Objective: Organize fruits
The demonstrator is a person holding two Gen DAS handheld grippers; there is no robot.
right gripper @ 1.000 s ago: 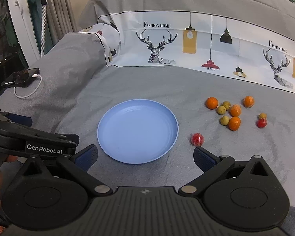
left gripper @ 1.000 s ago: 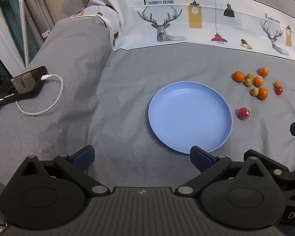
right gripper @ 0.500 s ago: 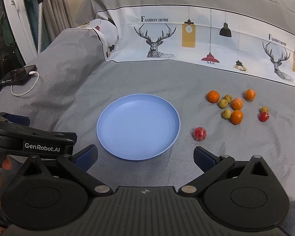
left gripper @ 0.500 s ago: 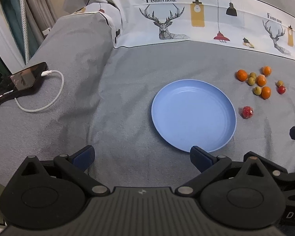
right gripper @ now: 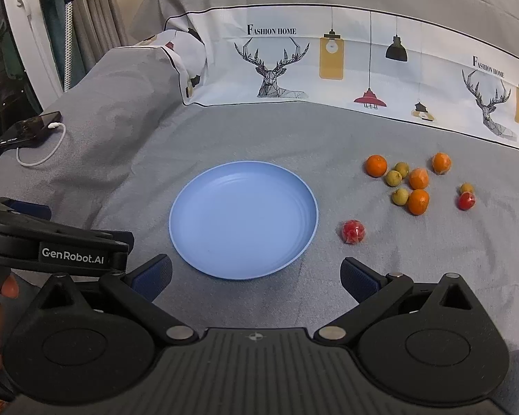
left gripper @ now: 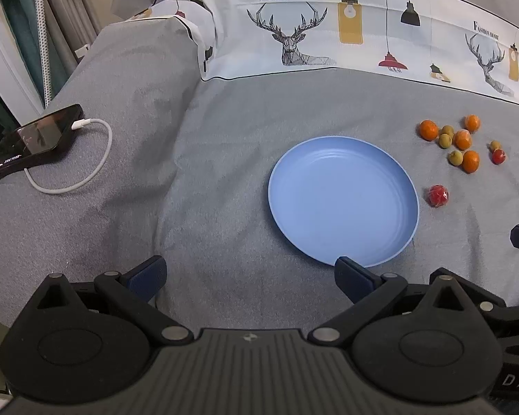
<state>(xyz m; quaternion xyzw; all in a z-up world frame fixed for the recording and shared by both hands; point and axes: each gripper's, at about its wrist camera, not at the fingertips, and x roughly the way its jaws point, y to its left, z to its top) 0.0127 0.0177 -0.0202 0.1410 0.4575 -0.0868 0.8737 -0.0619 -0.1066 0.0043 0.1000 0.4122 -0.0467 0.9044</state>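
Two hand-held grippers are in view, both with jaws spread wide and nothing between them. The left hand-held gripper (left gripper: 249, 271) hangs over bare grey woven bed cover (left gripper: 207, 159), with open fabric ahead of it and to its left. At the far left edge of the bed lies a black smartphone (left gripper: 39, 135) with a white charging cable (left gripper: 86, 159) looped beside it. A round, shallow, light blue plastic plate (right gripper: 244, 223) lies flat at centre and holds nothing; in the left wrist view its near rim sits just ahead of that gripper's right fingertip.

The right hand-held gripper (right gripper: 256, 278) hangs low above the cover, directly behind the plate's near rim. A round red fruit (right gripper: 353, 231) lies alone just right of the plate, ahead of the gripper's right fingertip and apart from it. Further right and back is a loose cluster: four smooth orange citrus fruits (right gripper: 418, 201), four small yellow-green fruits (right gripper: 400, 196) and a second small red fruit (right gripper: 466, 201), several touching. Bare cover separates the cluster from the plate. A white printed fabric band (right gripper: 328, 69) with deer and lamp motifs bounds the far edge.
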